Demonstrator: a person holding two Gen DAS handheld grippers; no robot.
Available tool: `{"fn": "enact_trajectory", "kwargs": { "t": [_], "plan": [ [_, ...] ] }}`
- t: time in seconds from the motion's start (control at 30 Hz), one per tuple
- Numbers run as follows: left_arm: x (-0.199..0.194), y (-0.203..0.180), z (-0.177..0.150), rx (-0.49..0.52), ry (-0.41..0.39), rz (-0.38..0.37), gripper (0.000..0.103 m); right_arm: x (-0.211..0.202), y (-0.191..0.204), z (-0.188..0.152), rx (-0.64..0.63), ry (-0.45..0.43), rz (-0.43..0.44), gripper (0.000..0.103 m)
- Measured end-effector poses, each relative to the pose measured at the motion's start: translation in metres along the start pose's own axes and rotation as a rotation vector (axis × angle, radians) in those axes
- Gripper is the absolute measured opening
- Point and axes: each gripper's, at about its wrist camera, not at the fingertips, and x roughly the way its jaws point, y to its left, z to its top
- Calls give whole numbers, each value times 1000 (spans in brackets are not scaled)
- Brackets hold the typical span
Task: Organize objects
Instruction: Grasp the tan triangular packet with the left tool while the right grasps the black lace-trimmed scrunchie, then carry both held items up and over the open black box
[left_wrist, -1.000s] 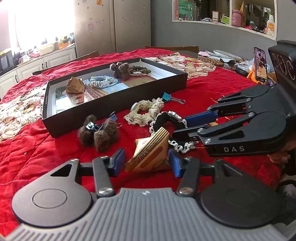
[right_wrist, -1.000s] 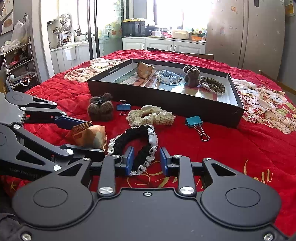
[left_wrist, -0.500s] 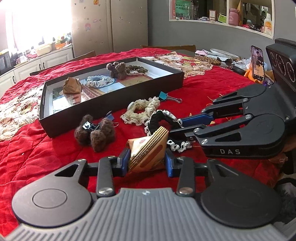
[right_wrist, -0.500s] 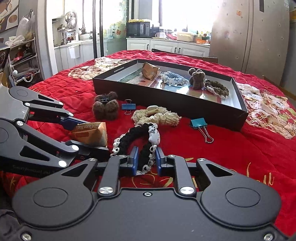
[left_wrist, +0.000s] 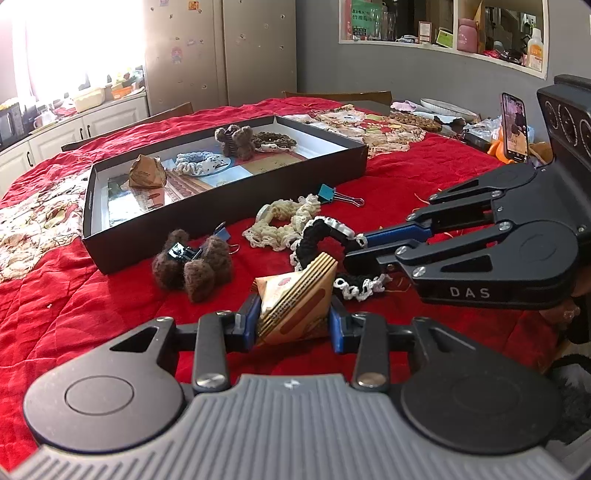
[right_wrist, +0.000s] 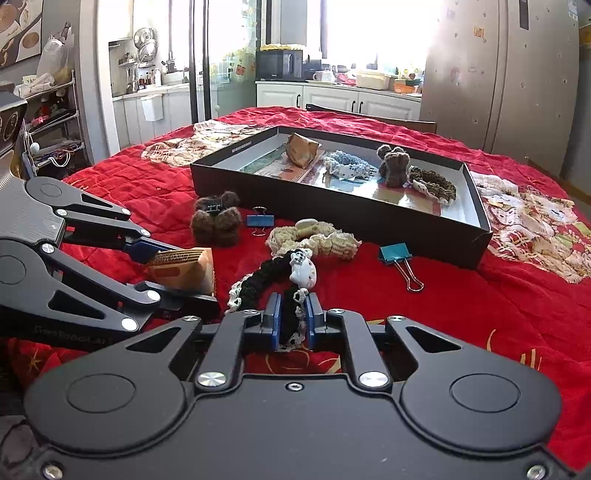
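Tray (left_wrist: 221, 218) behind the loose items on the cloth (left_wrist: 74, 314); packet (left_wrist: 295, 302) left of scrunchie (right_wrist: 273, 280); clip (right_wrist: 397, 254) to the right.

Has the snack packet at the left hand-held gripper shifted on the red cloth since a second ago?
No. The snack packet sits as before beside the black scrunchie; only the left hand-held gripper closed onto it.

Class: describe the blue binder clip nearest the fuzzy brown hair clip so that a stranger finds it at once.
Find the black tray on the red cloth. In front of it sits a fuzzy brown hair clip; the dark blue binder clip lies beside it. The other clip is lighter, teal.
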Motion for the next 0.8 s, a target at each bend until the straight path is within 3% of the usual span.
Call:
{"fn": "enact_trajectory", "kwargs": {
  "t": [0.8],
  "plan": [
    [-10, -1, 6, -1, -27, -1, 41, -32, -2, 12, -15, -81, -6, 12]
  ]
}}
